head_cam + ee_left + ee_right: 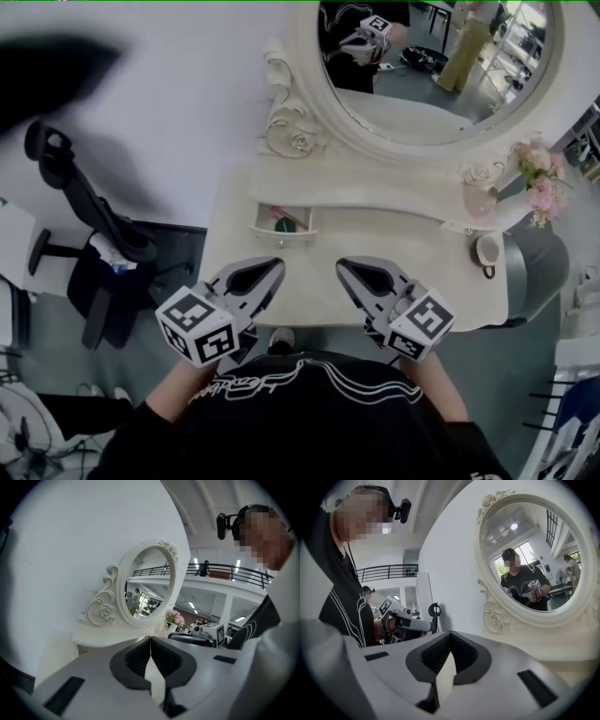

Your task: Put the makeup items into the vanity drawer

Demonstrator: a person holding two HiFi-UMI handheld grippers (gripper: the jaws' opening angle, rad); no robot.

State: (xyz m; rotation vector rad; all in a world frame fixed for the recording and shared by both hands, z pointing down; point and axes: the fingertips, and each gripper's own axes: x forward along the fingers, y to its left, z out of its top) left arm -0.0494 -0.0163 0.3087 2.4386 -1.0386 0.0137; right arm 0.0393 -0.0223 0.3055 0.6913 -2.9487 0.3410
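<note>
On the vanity (403,242), the drawer (281,232) lies beyond left gripper (277,267), right gripper (341,265).

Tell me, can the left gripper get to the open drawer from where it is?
Probably yes. The drawer stands open just ahead of the left gripper, and nothing seems to lie between them. Its jaws are shut and empty, so they would need to open first.
</note>
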